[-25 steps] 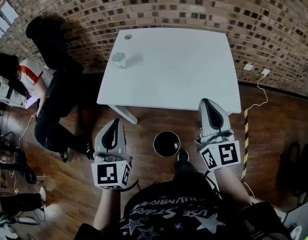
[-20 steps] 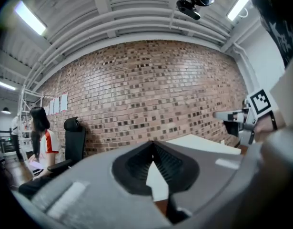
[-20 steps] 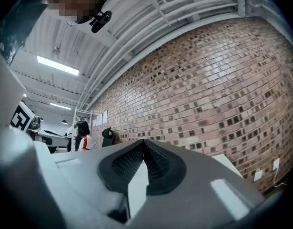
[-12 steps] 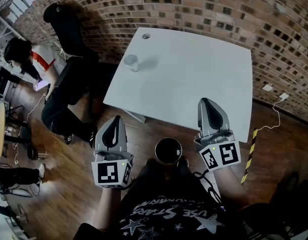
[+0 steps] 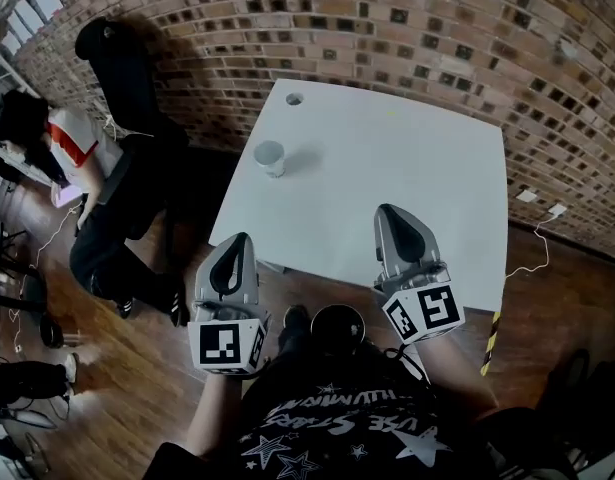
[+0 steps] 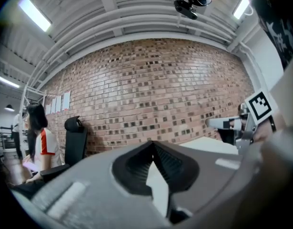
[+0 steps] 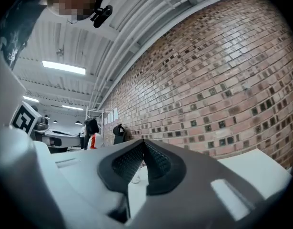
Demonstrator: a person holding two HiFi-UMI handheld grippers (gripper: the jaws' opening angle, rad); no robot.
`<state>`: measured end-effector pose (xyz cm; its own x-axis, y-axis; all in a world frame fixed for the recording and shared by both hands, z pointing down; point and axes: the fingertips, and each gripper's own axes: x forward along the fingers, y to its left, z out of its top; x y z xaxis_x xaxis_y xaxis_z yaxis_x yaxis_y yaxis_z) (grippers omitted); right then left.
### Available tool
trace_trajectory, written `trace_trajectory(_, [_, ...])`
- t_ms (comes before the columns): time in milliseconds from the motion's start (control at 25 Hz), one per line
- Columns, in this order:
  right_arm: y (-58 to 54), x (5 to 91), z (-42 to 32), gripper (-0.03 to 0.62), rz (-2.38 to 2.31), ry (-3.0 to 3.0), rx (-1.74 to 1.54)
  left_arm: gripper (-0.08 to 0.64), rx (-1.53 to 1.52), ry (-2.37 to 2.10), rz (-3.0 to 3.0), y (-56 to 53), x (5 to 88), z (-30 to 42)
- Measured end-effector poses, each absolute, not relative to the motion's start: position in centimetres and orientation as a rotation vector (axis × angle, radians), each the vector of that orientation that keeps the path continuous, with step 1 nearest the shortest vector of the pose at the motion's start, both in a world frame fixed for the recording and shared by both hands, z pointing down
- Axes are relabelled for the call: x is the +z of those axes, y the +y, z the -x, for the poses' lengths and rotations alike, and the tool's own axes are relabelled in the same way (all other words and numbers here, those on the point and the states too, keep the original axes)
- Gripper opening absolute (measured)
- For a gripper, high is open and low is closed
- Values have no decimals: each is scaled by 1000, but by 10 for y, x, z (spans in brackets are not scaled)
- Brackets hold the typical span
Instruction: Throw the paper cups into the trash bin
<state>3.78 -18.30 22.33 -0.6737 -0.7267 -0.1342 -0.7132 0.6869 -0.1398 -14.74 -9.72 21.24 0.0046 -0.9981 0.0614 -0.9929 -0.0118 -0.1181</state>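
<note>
One white paper cup (image 5: 270, 157) stands upright near the left edge of the white table (image 5: 407, 178); in the right gripper view the cup (image 7: 136, 179) shows small, between the jaws' bases and far off. The dark round trash bin (image 5: 337, 325) sits on the wooden floor just in front of my body, between both grippers. My left gripper (image 5: 237, 239) hangs over the floor by the table's near left corner, shut and empty; its jaws meet at the tip in the left gripper view (image 6: 153, 143). My right gripper (image 5: 390, 211) is over the table's near edge, shut and empty (image 7: 144, 141).
A brick wall (image 5: 407, 28) runs behind the table. A black office chair (image 5: 112, 63) and a seated person (image 5: 47, 143) are at the left. Yellow-black tape (image 5: 490, 336) and a cable (image 5: 532, 248) lie on the floor at the right. A round hole (image 5: 294, 98) marks the table's far left corner.
The view has shifted: the table and cup sit nearer and lower in the picture, and the bin has slid down towards my body. The right gripper now reaches over the table's edge. Both jaws stay shut.
</note>
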Motion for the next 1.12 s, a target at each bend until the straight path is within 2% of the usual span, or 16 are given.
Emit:
trace_trajectory(360, [-227, 272, 72, 8, 1138, 2873, -271, 5, -201, 2147, 2298, -156, 230, 234])
trace_trajectory(400, [-230, 280, 83, 24, 1125, 2902, -276, 5, -204, 2147, 2310, -160, 234, 240])
trace_trajectory(480, [-235, 295, 104, 119, 1103, 2953, -293, 5, -209, 2148, 2332, -170, 242, 252])
trace_trajectory(640, [-247, 330, 136, 252, 1091, 3052, -342, 5, -208, 2168, 2369, -188, 261, 271])
trace_trajectory(920, [-278, 386, 181, 410, 1133, 3161, -401, 5, -236, 2177, 2430, -221, 298, 297])
trace_trajectory(1120, [-296, 422, 207, 466, 1210, 3280, -388, 5, -231, 2211, 2467, -236, 315, 308])
